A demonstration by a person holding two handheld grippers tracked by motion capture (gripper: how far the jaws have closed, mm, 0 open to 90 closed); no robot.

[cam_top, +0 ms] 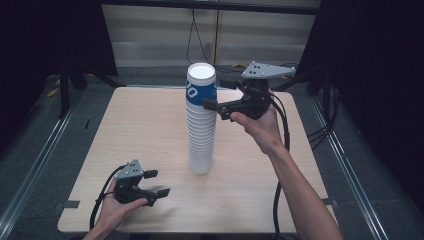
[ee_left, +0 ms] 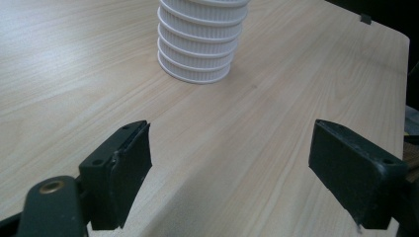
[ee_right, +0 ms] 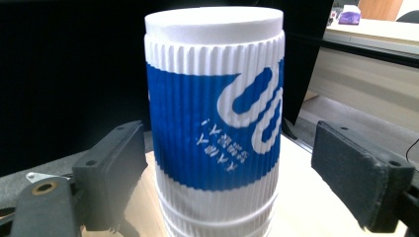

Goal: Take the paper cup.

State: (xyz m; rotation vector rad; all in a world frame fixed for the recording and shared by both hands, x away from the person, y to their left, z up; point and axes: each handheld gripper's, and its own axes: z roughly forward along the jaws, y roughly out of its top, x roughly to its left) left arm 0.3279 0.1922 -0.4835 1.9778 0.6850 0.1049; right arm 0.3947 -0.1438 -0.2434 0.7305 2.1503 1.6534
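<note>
The right tool (ee_right: 220, 170) stands wide apart around the blue-and-white top cup (ee_right: 215, 118), jaws clear of its ribbed sides.

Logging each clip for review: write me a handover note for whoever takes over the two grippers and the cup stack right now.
Right gripper: open, held level at the top of the cup stack, its fingers either side of the blue-printed top cup without pressing on it.
Left gripper: open, nothing between the fingers, resting low near the table's front left, aimed at the stack's base.
Stack stands upright mid-table, cups upside down.
Done: top cup sits on the stack.
Left: no loose cups in sight; probably just back the right gripper away without knocking the stack.
</note>
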